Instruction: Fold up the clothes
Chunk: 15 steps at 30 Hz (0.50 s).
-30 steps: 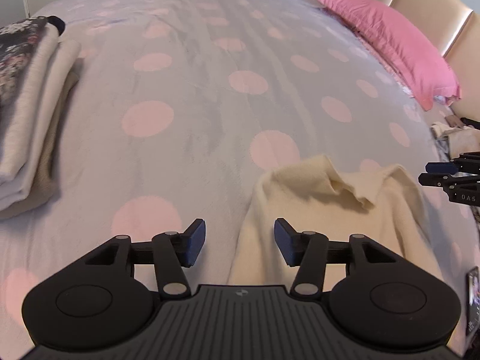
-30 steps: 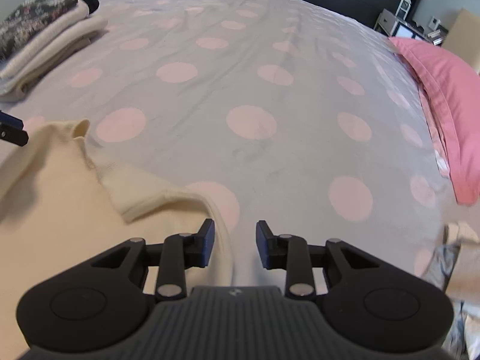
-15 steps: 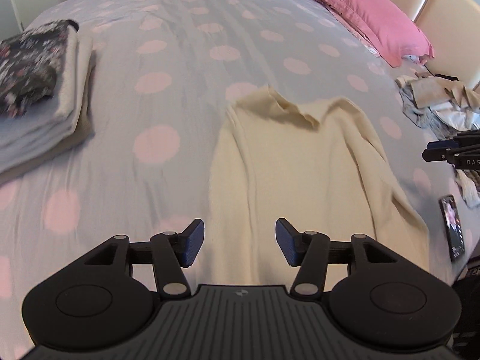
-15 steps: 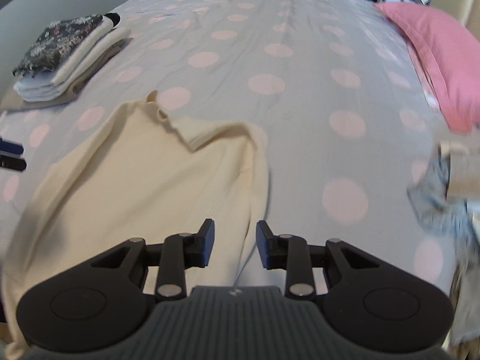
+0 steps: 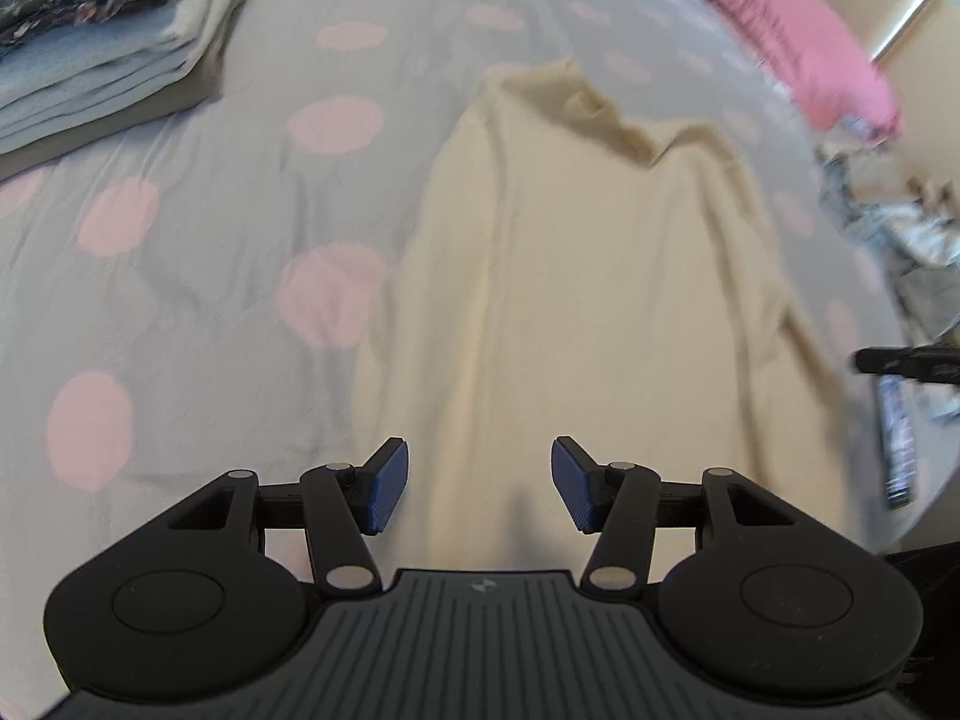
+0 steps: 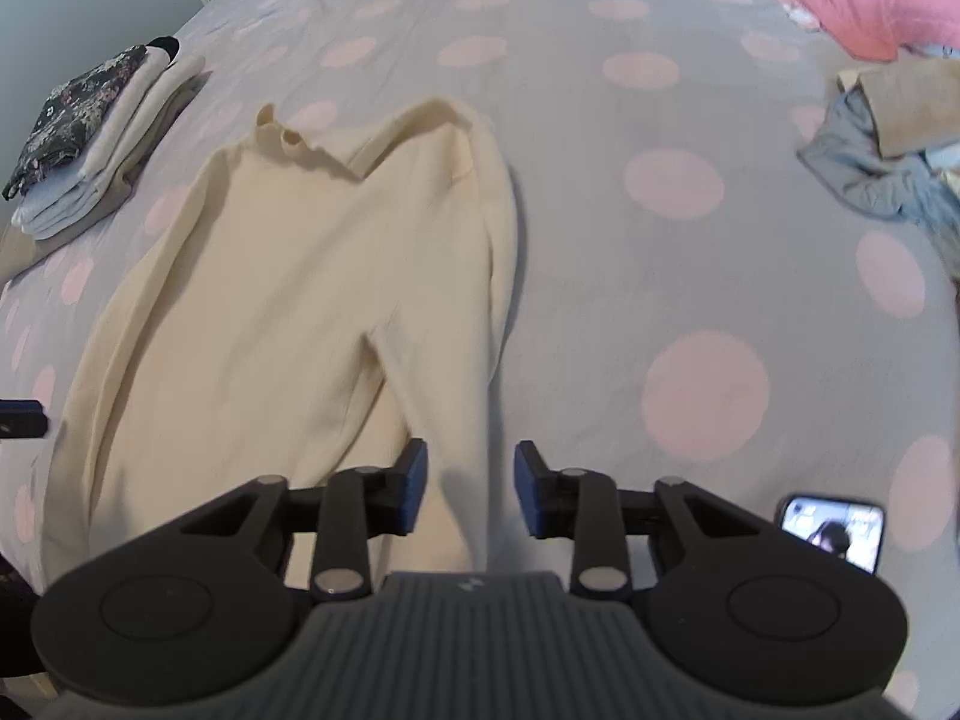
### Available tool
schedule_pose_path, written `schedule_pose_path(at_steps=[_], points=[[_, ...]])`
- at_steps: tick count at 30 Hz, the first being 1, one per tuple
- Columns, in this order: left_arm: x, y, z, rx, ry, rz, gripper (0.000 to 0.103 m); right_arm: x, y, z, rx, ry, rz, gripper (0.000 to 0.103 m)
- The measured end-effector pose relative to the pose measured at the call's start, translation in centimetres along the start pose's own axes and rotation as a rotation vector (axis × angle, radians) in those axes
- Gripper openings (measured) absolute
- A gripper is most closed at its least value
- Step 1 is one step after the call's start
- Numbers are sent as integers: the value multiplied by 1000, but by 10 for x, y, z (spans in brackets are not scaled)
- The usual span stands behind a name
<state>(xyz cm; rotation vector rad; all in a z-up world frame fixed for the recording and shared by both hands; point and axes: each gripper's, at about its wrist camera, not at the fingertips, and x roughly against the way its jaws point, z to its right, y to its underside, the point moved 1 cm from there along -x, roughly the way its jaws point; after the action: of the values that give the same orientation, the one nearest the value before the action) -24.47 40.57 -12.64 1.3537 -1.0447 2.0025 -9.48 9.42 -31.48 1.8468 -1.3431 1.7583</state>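
A cream long-sleeved sweater (image 5: 600, 276) lies spread on the grey bedspread with pink dots (image 5: 198, 240), neck away from me. It also shows in the right wrist view (image 6: 288, 300), with its right sleeve folded down along the body. My left gripper (image 5: 479, 483) is open and empty, above the sweater's lower part. My right gripper (image 6: 470, 495) is open and empty, above the sweater's lower right edge. The right gripper's tip shows at the right edge of the left wrist view (image 5: 900, 360).
A stack of folded clothes (image 5: 102, 42) (image 6: 90, 138) lies at the far left. A pink pillow (image 5: 780, 24) is at the far right. A heap of unfolded clothes (image 6: 888, 144) lies on the right. A phone (image 6: 834, 531) lies near the bed's front edge.
Both grippers have drawn back from the sweater's neck toward its lower end, staying open. The whole sweater has come into view.
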Motion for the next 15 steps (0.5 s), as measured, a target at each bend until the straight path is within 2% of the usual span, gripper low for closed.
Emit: schedule_pose_path(at_steps=[5, 7, 9, 11, 12, 14, 15], points=[[-13, 11, -13, 72, -31, -55, 50, -7, 11, -6, 3, 11, -42, 49], [-8, 15, -8, 50, -65, -7, 49, -13, 14, -8, 16, 25, -67, 48], [-3, 17, -1, 23, -51, 27, 50, -19, 17, -11, 29, 41, -86, 43], [-3, 18, 7, 8, -11, 29, 49, -25, 19, -15, 43, 44, -106, 32], [-5, 19, 10, -1, -1, 22, 49, -28, 20, -16, 49, 48, -114, 30], [-13, 21, 15, -23, -12, -3, 49, -30, 21, -19, 63, 69, -120, 14], [-19, 22, 16, -34, -23, -18, 49, -32, 21, -21, 71, 80, -121, 10]])
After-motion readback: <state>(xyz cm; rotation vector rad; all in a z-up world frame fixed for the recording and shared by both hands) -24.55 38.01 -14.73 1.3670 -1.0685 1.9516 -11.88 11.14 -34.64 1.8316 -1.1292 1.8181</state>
